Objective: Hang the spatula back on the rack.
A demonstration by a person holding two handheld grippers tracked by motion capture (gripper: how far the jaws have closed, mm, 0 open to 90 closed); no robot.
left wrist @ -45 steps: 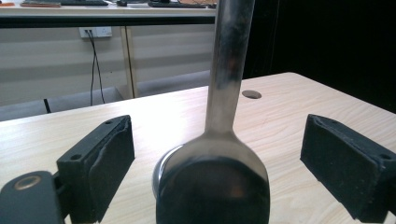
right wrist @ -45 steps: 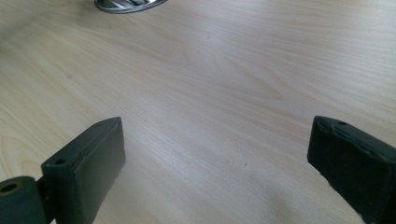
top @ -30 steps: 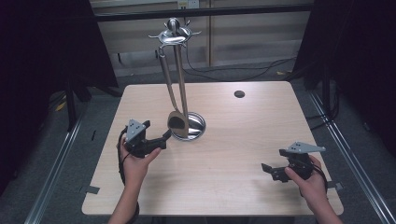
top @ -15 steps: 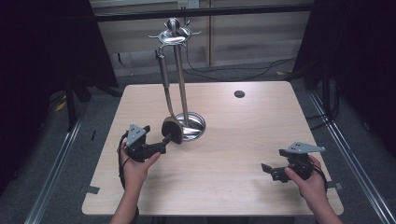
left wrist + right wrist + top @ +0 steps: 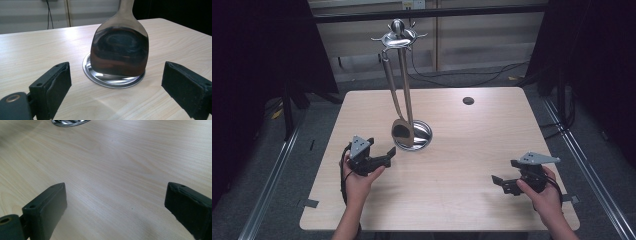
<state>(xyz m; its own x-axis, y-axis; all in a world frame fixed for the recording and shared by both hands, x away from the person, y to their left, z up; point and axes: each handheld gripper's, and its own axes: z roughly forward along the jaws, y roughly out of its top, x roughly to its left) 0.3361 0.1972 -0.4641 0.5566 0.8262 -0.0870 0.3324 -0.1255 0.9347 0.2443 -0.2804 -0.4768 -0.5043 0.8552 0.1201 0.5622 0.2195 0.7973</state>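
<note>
- We are looking down on a pale wooden surface (image 5: 452, 145) with a metal utensil stand (image 5: 404, 75) upright near its middle, slightly left of centre.
- The stand's round shiny base (image 5: 424, 136) is resting flat on the surface; its pole is rising to a crown of small hooks (image 5: 398, 37).
- A steel spatula (image 5: 401, 129) is hanging from one of those hooks, handle up, its broad blade dangling just above the near-left edge of the base.
- In the left gripper view, the spatula blade (image 5: 120, 48) is sitting dead ahead between the jaws, dark and mirror-like, its lower edge just over the base rim (image 5: 100, 80).
- The left claw (image 5: 388, 154) is spread wide, gripping nothing; it is lying low over the surface, pointing toward the spatula, near it but apart from it.
- The left hand (image 5: 357, 177) is holding that gripper from behind, forearm entering from the bottom edge.
- The right claw (image 5: 497, 181) is also spread wide and pinching nothing; it is hovering low at the near-right part of the surface, well apart from the stand.
- In the right gripper view, we are seeing bare wood grain between the jaws, with a sliver of the base (image 5: 70, 122) at the top edge.
- A small dark disc (image 5: 468, 100) is lying on the far side of the surface, to the right of the stand.
</note>
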